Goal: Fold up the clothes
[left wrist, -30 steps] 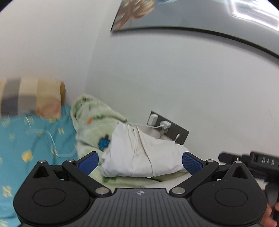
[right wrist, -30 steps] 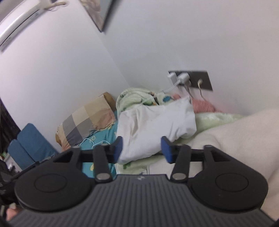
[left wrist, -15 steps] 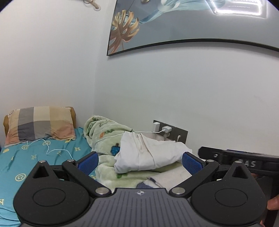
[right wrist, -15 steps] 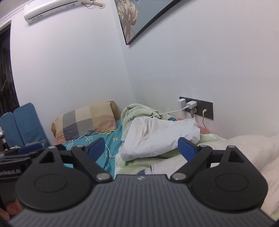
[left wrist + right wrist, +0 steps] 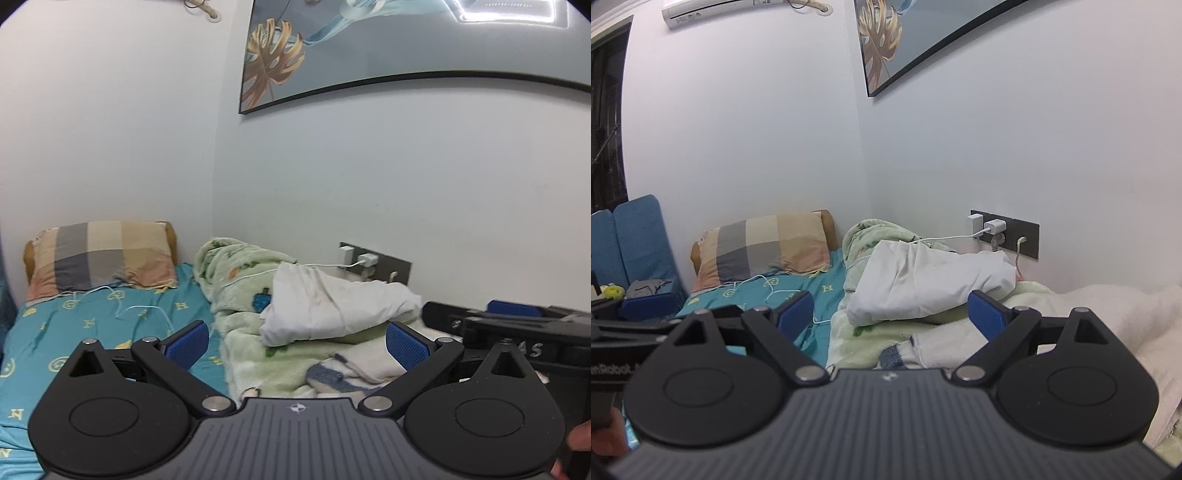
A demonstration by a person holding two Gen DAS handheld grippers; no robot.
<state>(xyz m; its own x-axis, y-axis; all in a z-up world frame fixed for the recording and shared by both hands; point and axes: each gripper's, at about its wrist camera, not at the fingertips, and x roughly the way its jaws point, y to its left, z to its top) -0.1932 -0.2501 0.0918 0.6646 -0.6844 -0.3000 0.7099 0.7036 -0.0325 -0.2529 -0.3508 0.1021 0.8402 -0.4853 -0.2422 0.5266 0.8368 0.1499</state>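
Jaws: on the right gripper (image 5: pixel 890 312) they have just been opening and stand fully spread with nothing between them; on the left gripper (image 5: pixel 297 341) they are equally wide and empty. The folded white garment (image 5: pixel 927 284) lies ahead of both, on the green fleece blanket (image 5: pixel 864 236) against the wall. A cream towel with a blue-grey band (image 5: pixel 934 347) lies just below the jaws. Further left are the teal bed sheet (image 5: pixel 92 325) and checked pillow (image 5: pixel 99 254); the wall socket panel (image 5: pixel 1015 232) is behind the garment.

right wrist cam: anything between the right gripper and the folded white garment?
Yes. In the right wrist view, a cream cloth with a blue-grey patch and green fleece blanket lie between the open right gripper and the white garment.
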